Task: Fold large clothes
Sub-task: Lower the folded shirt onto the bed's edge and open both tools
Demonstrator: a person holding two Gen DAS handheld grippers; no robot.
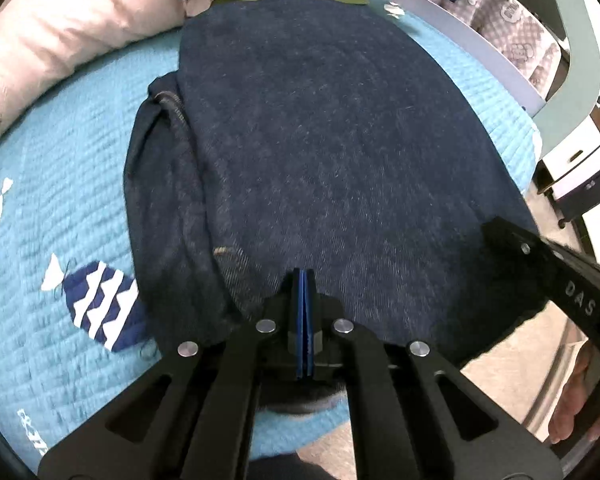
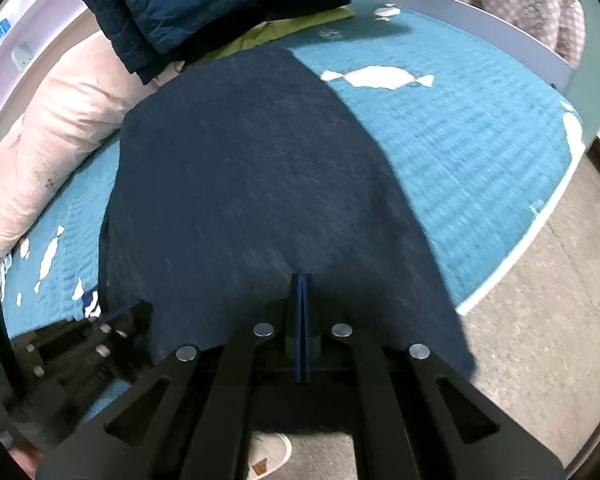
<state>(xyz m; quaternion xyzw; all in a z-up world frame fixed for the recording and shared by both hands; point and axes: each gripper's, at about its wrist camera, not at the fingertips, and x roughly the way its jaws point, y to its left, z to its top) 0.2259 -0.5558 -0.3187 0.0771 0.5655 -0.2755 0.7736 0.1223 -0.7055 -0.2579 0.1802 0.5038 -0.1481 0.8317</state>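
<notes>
On right gripper [image 1: 540,264] body: "DAS" legible. Both grippers' fingers closed, left gripper [image 1: 304,276] over dark denim garment [image 1: 320,140]; grip unclear.

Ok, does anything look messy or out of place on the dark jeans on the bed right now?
Mostly tidy. The dark jeans lie flat on the blue quilt, but along their left edge in the left wrist view a bunched layer with a seam sticks out past the top layer, so the fold is not lined up there.

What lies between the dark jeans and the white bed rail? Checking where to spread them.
Only bare blue quilt separates jeans from rail, in the right wrist view.
</notes>
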